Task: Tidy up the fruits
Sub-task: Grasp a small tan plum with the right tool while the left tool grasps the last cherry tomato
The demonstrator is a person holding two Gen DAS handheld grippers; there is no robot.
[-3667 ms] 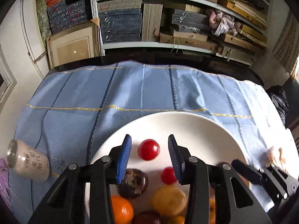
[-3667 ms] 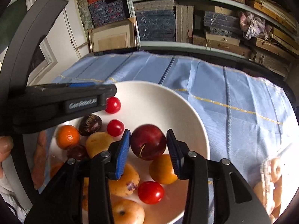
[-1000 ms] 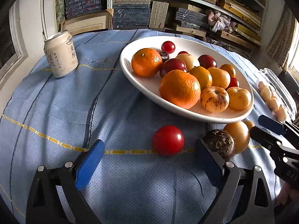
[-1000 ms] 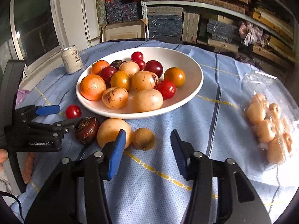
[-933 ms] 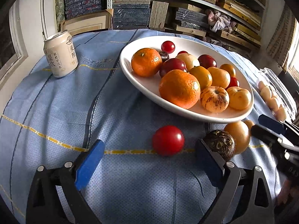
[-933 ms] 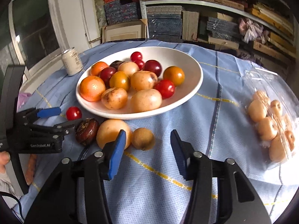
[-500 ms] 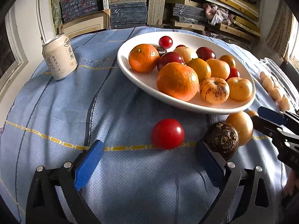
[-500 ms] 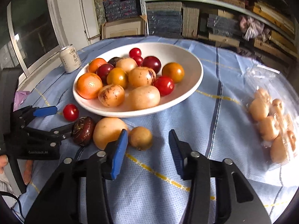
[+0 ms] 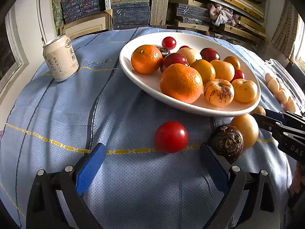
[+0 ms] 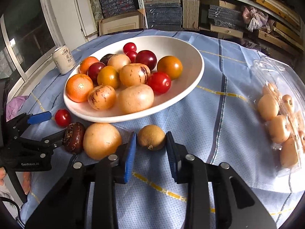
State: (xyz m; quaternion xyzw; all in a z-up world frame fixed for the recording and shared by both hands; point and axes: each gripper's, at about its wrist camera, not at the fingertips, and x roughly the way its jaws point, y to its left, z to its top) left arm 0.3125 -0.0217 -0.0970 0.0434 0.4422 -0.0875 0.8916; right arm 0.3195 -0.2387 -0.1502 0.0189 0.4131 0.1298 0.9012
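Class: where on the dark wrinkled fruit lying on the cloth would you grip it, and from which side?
Grip the dark wrinkled fruit across its rounded middle, coming from above and in front. The tan fruit crowds one side, so a level approach has little room.

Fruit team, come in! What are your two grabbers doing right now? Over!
Right tool shut on small brown fruit. Left tool open, red tomato ahead between its fingers, untouched. Dark round fruit against its right finger. Plate nearly full.
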